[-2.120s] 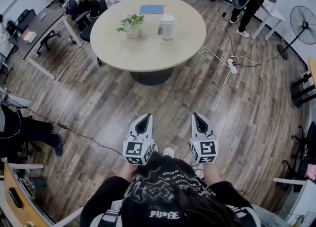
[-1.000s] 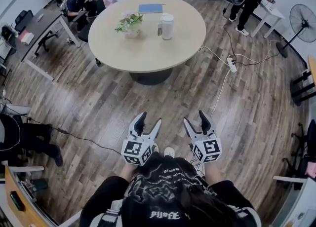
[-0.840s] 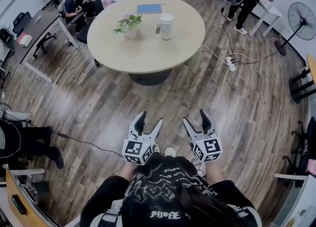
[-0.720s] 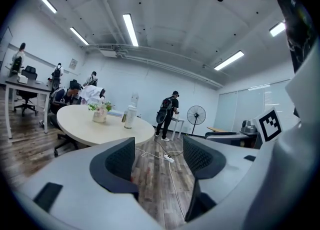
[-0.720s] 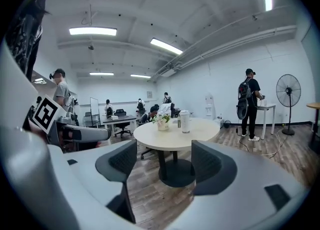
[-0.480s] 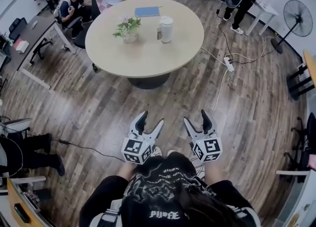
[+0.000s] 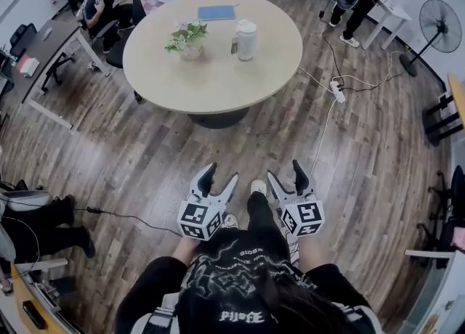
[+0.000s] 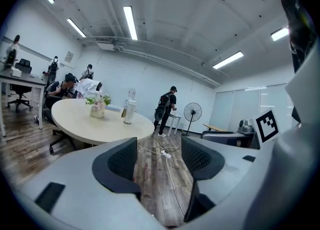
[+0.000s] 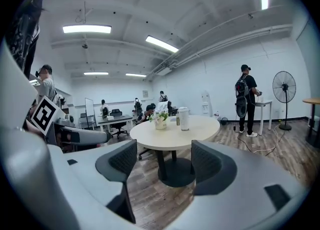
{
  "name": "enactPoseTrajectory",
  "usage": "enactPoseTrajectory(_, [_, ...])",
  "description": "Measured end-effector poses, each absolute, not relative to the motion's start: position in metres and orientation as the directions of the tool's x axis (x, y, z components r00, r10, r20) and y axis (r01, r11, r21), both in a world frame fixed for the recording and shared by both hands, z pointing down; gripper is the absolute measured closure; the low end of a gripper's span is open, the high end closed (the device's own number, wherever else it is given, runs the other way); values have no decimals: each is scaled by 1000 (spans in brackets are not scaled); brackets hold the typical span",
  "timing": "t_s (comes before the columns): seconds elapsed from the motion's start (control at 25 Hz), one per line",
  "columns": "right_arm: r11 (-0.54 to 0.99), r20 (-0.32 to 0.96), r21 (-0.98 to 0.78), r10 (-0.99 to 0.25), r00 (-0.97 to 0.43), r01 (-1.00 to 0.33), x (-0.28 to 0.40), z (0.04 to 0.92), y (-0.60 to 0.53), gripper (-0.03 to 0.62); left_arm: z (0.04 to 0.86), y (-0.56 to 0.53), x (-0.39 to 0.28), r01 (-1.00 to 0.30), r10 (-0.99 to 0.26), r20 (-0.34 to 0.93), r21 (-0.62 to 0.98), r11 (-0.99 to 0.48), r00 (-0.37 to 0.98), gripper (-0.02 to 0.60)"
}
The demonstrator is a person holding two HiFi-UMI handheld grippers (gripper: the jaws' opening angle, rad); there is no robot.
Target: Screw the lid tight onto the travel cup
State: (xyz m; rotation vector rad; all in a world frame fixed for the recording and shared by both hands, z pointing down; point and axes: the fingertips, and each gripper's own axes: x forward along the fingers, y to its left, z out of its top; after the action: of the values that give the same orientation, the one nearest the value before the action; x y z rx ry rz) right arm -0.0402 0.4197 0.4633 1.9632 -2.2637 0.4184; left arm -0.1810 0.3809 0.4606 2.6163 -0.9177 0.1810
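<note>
two seconds back both sets of jaws were pressed together. now the left hand-held gripper (image 7: 220,175) and the right hand-held gripper (image 7: 285,172) each stand well open, with only the floor (image 7: 145,144) showing between the pads. the right has just been opening, and the left has just eased in a shade after opening. the round worktop (image 7: 218,82) sits a little nearer in the head view than before, and a shoe (image 7: 258,187) is stepping forward between the two grippers. this reads as the walk-up, with the tools readied for a grasp. the travel cup (image 7: 246,40) stands upright on the far side of the worktop, beside a flower pot (image 7: 187,41) and well out of reach. its lid (image 7: 247,26) looks to be resting on top, though how far it is threaded cannot be told. no screwing has begun.
</note>
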Motion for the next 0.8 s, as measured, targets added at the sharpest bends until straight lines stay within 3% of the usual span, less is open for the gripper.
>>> enactPoseTrajectory(0.8, [365,302,-114,-873,-383,-924,44,473,247,289,464,237,-56,-715,-662,270,273,-644,699,302])
